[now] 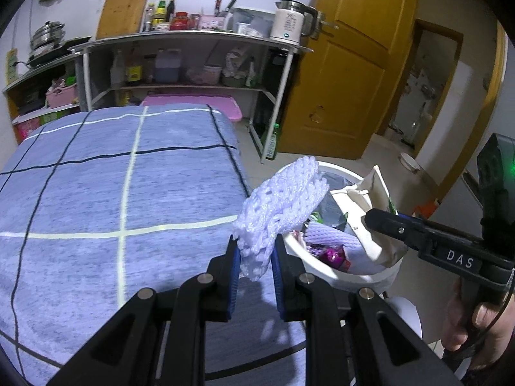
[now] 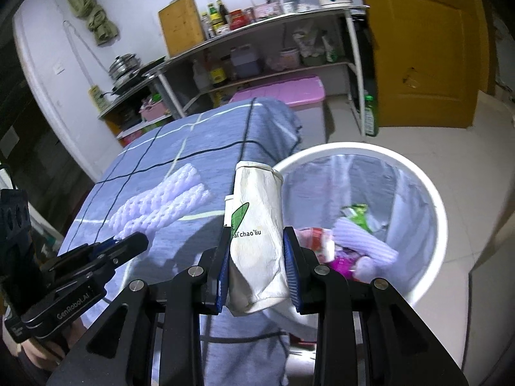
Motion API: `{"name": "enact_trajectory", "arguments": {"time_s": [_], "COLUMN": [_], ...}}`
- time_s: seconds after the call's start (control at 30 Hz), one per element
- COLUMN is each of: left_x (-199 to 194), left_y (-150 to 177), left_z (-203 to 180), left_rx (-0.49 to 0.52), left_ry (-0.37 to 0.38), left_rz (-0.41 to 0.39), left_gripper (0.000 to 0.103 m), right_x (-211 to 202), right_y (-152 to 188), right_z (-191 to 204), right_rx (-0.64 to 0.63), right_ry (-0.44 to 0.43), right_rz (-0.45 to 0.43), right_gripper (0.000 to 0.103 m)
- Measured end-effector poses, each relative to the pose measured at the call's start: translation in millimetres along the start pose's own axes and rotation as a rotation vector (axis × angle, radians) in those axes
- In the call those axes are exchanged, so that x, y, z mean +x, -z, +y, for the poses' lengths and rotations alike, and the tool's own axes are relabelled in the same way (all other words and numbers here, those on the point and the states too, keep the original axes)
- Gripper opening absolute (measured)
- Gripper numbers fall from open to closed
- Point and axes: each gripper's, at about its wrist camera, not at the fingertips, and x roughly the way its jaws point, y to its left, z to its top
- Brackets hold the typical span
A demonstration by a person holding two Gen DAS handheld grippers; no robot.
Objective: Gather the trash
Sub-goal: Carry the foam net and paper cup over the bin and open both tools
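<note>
My left gripper [image 1: 256, 257] is shut on a white foam fruit net [image 1: 280, 202], which sticks up past the right edge of the blue checked tablecloth [image 1: 96, 193]. My right gripper [image 2: 257, 251] is shut on a crushed white paper cup [image 2: 257, 222] with a green leaf print. A white round trash bin [image 2: 431, 199] stands on the floor just right of the table, with wrappers and a foam sleeve [image 2: 363, 241] inside. Seen from the left wrist, the right gripper [image 1: 370, 217] holds the cup [image 1: 376, 199] over the bin [image 1: 325, 275]. Seen from the right wrist, the left gripper [image 2: 135, 241] holds the net [image 2: 161, 202] above the cloth.
Behind the table stands a metal shelf [image 1: 193, 37] with bottles, jars and a white kettle [image 1: 288, 22]. A pink lidded box [image 2: 289, 91] sits beyond the table. A green bottle [image 2: 371, 114] stands on the tiled floor beside a yellow door [image 1: 354, 64]. A hand [image 1: 476, 321] grips the right handle.
</note>
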Motion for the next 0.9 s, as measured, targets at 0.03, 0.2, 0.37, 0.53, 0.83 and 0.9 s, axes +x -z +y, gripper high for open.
{"name": "enact_trajectory", "arguments": {"time_s": [0.03,0.2,0.37,0.53,0.83,0.9], "left_x": [3,16,34,55,70,70], "left_y": [-1,-3,-7,-8,-8,-9], "left_z": [-3,-21,-37,-49,-58,-57], "left_rx": [0.006,0.037,0.075,0.104,0.116,0.115], "left_ry": [0.005,0.027,0.051,0.067,0.067,0.071], "left_rz": [0.004,0.024,0.054,0.097,0.129,0.126], "left_gripper": [0.020,0.020,0.020,0.020,0.027,0.039], "right_x": [-1,-7,-6,4,20,21], "right_y": [1,1,2,4,8,8], "right_z": [-4,-28,-47,-61,-75,-77], "right_rx": [0.006,0.039,0.061,0.071,0.078,0.079], "right_ry": [0.004,0.032,0.057,0.091,0.121,0.120], "right_rz": [-0.001,-0.008,0.000,0.032,0.086,0.090], "right_gripper": [0.031,0.031,0.031,0.031,0.032,0.033]}}
